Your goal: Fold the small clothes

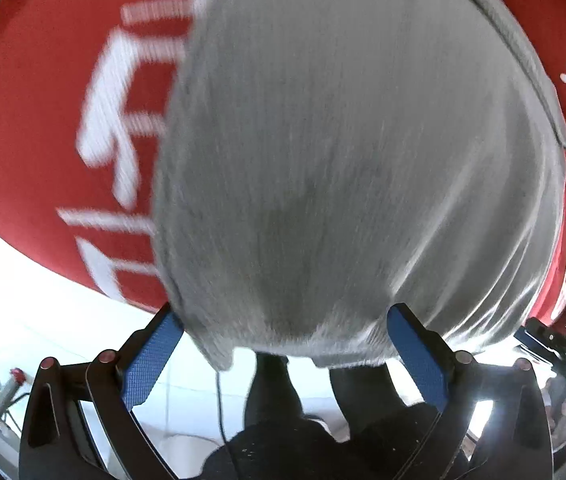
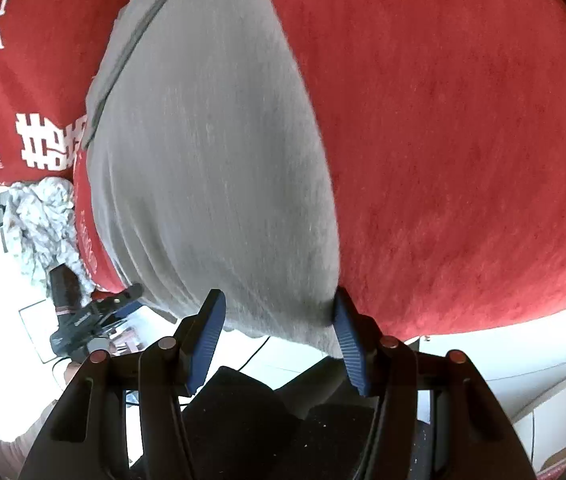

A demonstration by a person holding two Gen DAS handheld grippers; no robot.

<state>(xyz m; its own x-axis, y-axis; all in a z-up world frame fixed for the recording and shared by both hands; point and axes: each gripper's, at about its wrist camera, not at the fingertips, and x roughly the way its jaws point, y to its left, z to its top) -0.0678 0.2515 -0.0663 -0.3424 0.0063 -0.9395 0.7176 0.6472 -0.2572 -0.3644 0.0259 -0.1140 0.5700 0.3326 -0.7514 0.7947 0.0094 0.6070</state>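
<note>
Figure. Both wrist views at one moment of folding a small grey garment (image 1: 343, 152) on a red cloth (image 1: 43, 128) printed with white characters.

Left view: the left gripper (image 1: 283, 344) pointed at the near hem of the garment. Its jaws stood spread, one blue pad (image 1: 149, 360) at the garment's left corner and the other under the hem further right. The fabric ran between and over the tips but was not pinched. This placement likely served either to take the hem or to let it go; which of the two could not be told. The picture was blurred.

Right view: the right gripper (image 2: 279, 336) met the same garment (image 2: 211, 152) at its opposite near corner. Its jaws were also spread, and the right-hand pad (image 2: 349, 344) touched the corner where grey met the red cloth (image 2: 463, 140). Nothing was clamped.

The garment lay flat and lengthwise, reaching away from both grippers, with a darker band along its far side. With one gripper at each near corner, the hem could be lifted evenly and carried over the far half. A crumpled pale cloth (image 2: 41, 224) lay apart at the cloth's edge.
</note>
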